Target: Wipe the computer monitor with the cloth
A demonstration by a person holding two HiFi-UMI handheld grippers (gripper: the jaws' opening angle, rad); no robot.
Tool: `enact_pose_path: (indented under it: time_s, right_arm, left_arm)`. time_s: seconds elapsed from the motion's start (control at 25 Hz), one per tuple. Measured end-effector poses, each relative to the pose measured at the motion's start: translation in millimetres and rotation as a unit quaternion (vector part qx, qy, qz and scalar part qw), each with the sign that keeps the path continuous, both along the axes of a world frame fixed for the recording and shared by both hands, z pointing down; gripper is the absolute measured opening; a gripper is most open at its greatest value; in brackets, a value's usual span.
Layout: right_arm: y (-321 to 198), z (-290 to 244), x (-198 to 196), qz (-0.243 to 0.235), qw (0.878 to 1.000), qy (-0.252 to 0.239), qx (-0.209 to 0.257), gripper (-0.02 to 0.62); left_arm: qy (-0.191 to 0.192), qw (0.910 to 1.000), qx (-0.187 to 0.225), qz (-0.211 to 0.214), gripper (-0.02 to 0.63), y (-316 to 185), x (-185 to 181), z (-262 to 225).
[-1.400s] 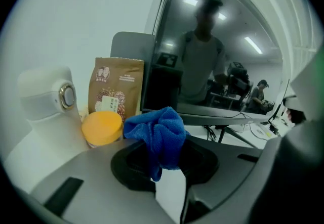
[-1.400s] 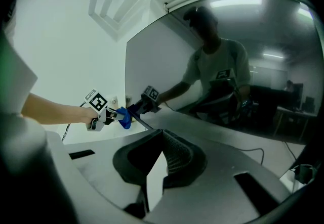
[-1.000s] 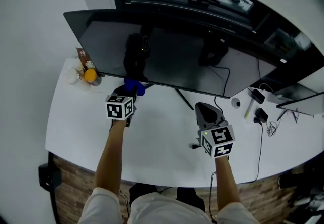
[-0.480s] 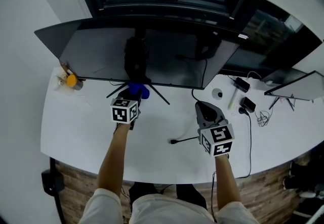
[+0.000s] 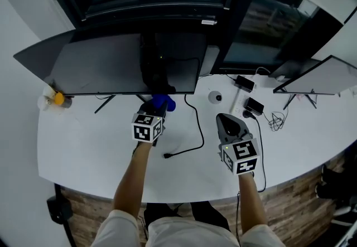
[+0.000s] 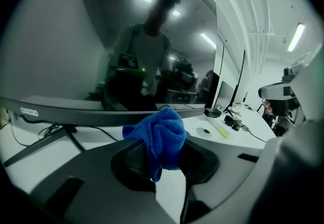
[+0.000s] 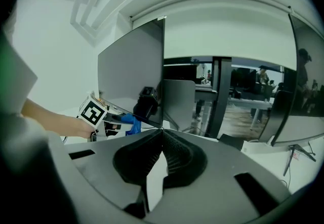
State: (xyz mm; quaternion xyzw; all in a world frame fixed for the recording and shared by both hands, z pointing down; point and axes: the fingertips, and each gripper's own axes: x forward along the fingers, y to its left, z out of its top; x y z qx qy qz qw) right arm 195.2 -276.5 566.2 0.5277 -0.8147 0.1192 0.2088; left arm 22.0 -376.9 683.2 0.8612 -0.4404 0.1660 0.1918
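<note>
A wide dark monitor stands at the back of the white desk. My left gripper is shut on a crumpled blue cloth, held by the monitor's lower edge near its right end; whether they touch I cannot tell. In the left gripper view the cloth bulges out of the left gripper just before the monitor's bottom bezel. My right gripper hovers over the desk to the right, shut on nothing. The right gripper sees the monitor edge-on, with the cloth at its foot.
A loose black cable snakes across the desk between the grippers. A round white puck, two black adapters and tangled wires lie at the back right. A second monitor stands far right; an orange object sits far left.
The left gripper has carried the cloth rightward along the monitor's lower edge, from left of centre to near its right end. The right gripper and my view have shifted right with it.
</note>
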Motion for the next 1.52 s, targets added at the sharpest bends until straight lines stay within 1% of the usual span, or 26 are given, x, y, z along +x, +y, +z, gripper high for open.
enact_pose_path:
  time_s: [0.16,0.32,0.52,0.68,0.8,0.88,0.96,1.0,1.12,1.32,1.52]
  right_arm:
    - [5.0,0.1,37.0,0.01,1.0,0.005,-0.001,0.015]
    - [10.5,-3.2,67.9,0.009,0.999,0.034,0.002,0.015]
    - [14.7,-13.9,104.5,0.02,0.999,0.038,0.01,0.015]
    - [14.1,-23.2,122.7,0.028,0.999,0.035,0.016,0.015]
    - [14.5,-28.1,129.8,0.031,0.999,0.033,0.019,0.015]
    - [15.1,-30.0,133.1,0.031,0.999,0.032,0.018,0.015]
    - [15.4,-33.6,134.7,0.034,0.999,0.027,0.017,0.015]
    - [14.9,-37.2,134.4,0.035,0.999,0.024,0.019,0.015]
    - [12.0,-54.5,128.4,0.036,0.999,0.015,0.03,0.015]
    - [11.5,-97.9,111.3,0.035,0.997,0.005,0.062,0.015]
    - [15.6,-147.6,105.8,0.041,0.994,-0.004,0.099,0.015]
  left_arm:
    - [-0.007,0.9997,0.002,0.024,0.108,3.8,51.8,-0.5]
    - [-0.013,0.9992,-0.002,0.037,0.107,9.0,95.4,-1.8]
    - [-0.021,0.9991,-0.003,0.036,0.107,12.8,130.9,-5.2]
    - [-0.015,0.9993,0.006,0.034,0.107,12.5,150.6,-10.5]
    - [-0.018,0.997,0.056,0.051,0.107,9.3,167.8,-37.4]
    - [-0.008,0.9958,0.084,0.035,0.107,1.0,169.9,-64.9]
    - [0.005,0.9944,0.105,0.012,0.104,-5.5,165.0,-92.4]
    - [0.006,0.9933,0.116,0.005,0.104,-6.6,162.2,-105.3]
    - [-0.008,0.9886,0.15,-0.005,0.104,-5.6,153.8,-142.8]
    - [-0.038,0.9802,0.194,-0.002,0.104,-1.8,144.8,-204.1]
    - [-0.041,0.9687,0.245,-0.004,0.104,-0.8,143.7,-284.1]
